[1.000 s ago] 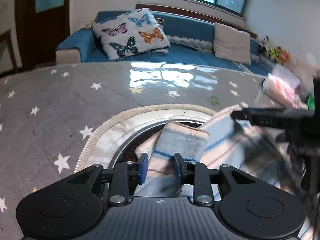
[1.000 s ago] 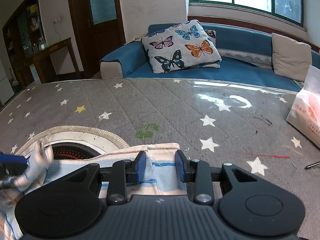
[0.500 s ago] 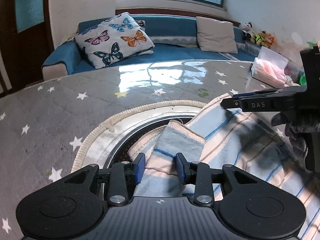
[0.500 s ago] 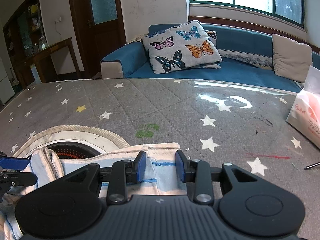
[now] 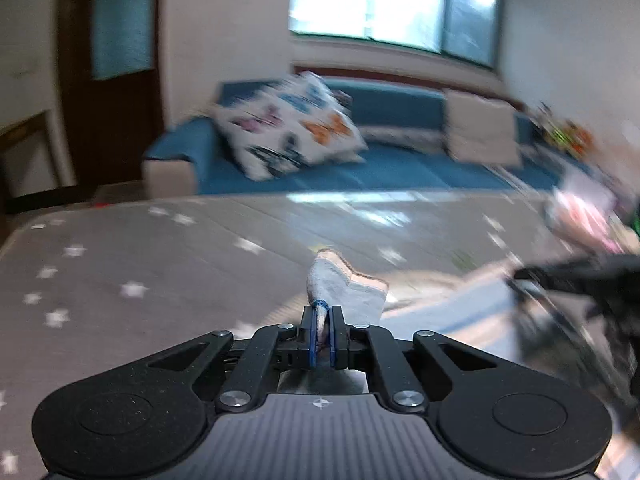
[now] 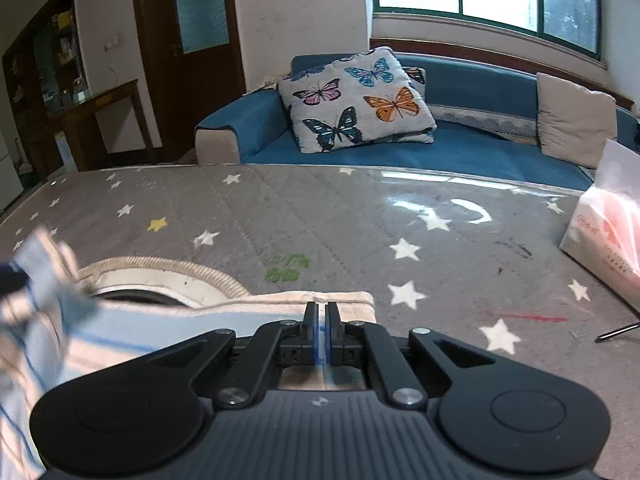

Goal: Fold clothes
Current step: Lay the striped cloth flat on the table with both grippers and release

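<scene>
Grey star-printed table cover [image 6: 320, 216] fills the middle of both wrist views, with a blue sofa [image 6: 472, 136] and a butterfly cushion [image 6: 356, 100] across the upper part of the frame behind it. At the lower left of the right wrist view lies the striped cloth [image 6: 132, 332], pale blue and cream, spread partly over a round rope-edged mat [image 6: 168, 272] whose rim shows just above it. A tissue pack [image 6: 608, 232] sits at the right edge.

Both tools are clamped on the cloth. The right gripper [image 6: 321, 322] pinches the cream hem at the lower centre of its view, low against the table. The left gripper [image 5: 322, 326] has its jaws tight on a corner that stands up above them in the lower centre of its blurred view; the blur suggests it is in motion.

This looks like the start of a fold, with two points of one edge held. Next, the lifted edge probably needs carrying across onto the opposite side, both tools level and the fabric taut, before either lets go.
</scene>
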`<move>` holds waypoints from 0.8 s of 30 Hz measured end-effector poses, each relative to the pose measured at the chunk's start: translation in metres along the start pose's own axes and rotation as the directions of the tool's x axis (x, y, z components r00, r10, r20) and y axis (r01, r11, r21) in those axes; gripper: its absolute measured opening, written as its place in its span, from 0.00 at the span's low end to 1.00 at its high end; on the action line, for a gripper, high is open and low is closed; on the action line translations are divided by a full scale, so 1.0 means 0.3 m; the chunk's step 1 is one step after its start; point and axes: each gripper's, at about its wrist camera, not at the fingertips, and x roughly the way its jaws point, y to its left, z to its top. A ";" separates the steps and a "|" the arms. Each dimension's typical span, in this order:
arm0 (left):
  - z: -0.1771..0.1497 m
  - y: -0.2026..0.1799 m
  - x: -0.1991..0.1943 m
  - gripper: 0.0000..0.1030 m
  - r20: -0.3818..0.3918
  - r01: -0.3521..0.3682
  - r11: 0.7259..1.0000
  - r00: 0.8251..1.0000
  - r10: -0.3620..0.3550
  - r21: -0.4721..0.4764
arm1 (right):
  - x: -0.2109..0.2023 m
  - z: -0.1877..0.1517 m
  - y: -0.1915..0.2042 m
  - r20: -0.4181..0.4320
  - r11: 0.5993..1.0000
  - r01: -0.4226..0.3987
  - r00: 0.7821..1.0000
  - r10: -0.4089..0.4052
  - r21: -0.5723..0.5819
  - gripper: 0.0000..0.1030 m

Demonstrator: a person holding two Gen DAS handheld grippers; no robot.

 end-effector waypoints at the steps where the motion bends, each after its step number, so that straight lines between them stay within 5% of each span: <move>1: 0.005 0.030 -0.007 0.06 0.004 -0.020 1.000 1.000 0.020 -0.024 | 0.000 0.002 -0.008 0.004 1.000 0.011 1.000 -0.011 0.009 0.10; 6: 0.000 0.129 0.000 0.05 -0.024 -0.081 0.994 0.997 0.079 -0.076 | 0.007 0.004 -0.034 0.015 0.998 0.059 0.998 -0.060 0.029 0.36; 11: -0.005 0.168 0.041 0.05 -0.055 -0.103 0.990 0.994 0.098 -0.095 | 0.035 -0.004 -0.028 -0.008 0.999 0.012 1.000 -0.011 0.036 0.36; 16: 0.002 0.209 0.055 0.05 -0.056 -0.146 0.985 0.988 0.142 -0.096 | 0.045 0.003 -0.013 -0.012 1.000 0.005 1.000 -0.005 0.025 0.03; 24: 0.020 0.276 0.089 0.04 -0.046 -0.198 0.974 0.980 0.194 -0.108 | 0.012 0.073 -0.059 0.103 0.990 0.130 0.986 -0.135 0.048 0.00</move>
